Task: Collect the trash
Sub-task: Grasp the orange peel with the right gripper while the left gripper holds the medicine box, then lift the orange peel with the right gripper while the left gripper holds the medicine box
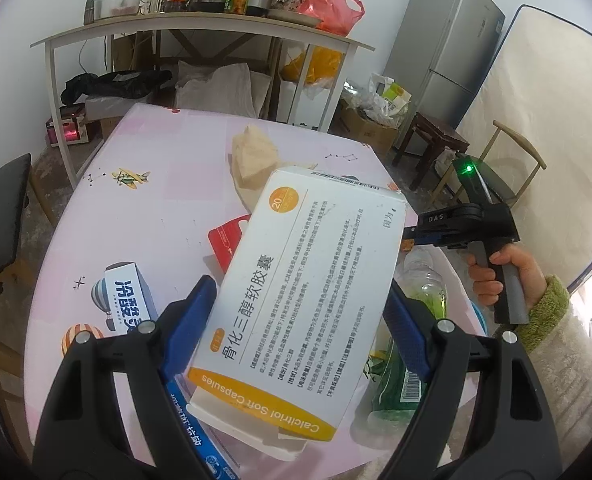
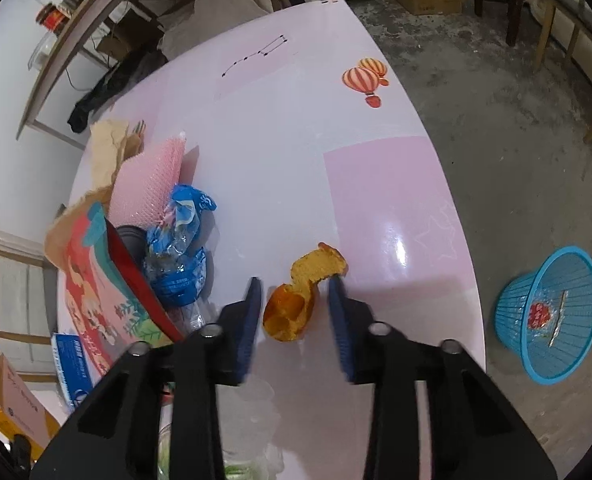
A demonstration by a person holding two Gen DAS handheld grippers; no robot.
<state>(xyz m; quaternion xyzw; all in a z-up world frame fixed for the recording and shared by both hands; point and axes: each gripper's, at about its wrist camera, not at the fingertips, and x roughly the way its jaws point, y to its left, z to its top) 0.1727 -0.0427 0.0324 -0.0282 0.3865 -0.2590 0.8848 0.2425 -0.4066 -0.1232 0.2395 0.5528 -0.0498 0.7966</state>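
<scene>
My left gripper (image 1: 300, 312) is shut on a white and orange medicine box (image 1: 304, 280) and holds it above the pink table (image 1: 155, 208). My right gripper (image 2: 296, 300) is open, its fingers on either side of an orange peel (image 2: 300, 296) that lies on the table (image 2: 296, 140); the right gripper also shows in the left wrist view (image 1: 412, 236). A blue trash basket (image 2: 552, 316) stands on the floor to the right, with a few scraps inside. Other trash lies on the table: a crushed blue-labelled bottle (image 2: 179, 252), pink bubble wrap (image 2: 147, 184), a red packet (image 1: 227, 240), a blue and white box (image 1: 129, 296).
Crumpled brown paper (image 1: 253, 160) lies mid-table. A green-labelled clear bottle (image 1: 428, 284) lies under the held box. A cluttered shelf table (image 1: 199, 28), a fridge (image 1: 444, 52), a stool (image 1: 432, 140) and chairs stand around. The floor is bare concrete (image 2: 496, 100).
</scene>
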